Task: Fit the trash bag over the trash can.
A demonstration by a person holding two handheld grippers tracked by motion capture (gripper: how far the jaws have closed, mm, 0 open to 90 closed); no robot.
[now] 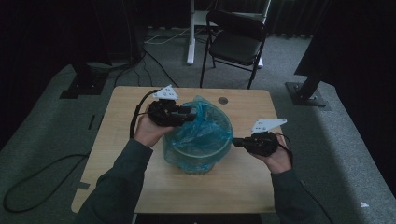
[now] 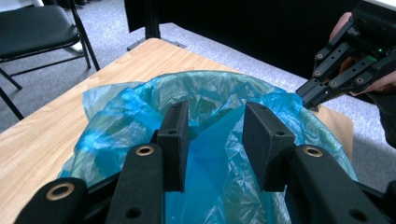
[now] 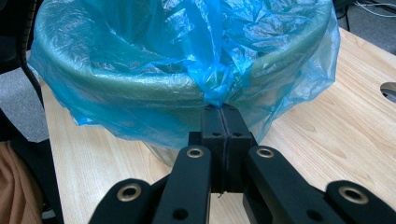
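A round, pale translucent plastic bin (image 1: 198, 154) stands near the middle of the light wooden counter (image 1: 121, 140), a little toward its near edge. A thin blue plastic bag liner (image 1: 201, 126) is draped inside the bin and folded down over its rim, with loose crumpled film bunched up above the opening on the far left side.

The right tongs (image 1: 237, 142) come in level from the right side of the counter and meet the bin's rim on that side. In the right gripper view their two black jaws are pressed fully together, and a gathered pinch of the blue film rises directly out of their tips, so they are clamped on the liner at the outside of the rim.

The left tongs (image 1: 189, 113) sit over the far left part of the rim. In the left gripper view their jaws stand about halfway apart above the crumpled film, with blue plastic visible through the gap; the pads appear not to press on it, though the dim high view leaves that uncertain.

A black folding chair (image 1: 236, 42) stands on the grey floor beyond the counter's far edge.
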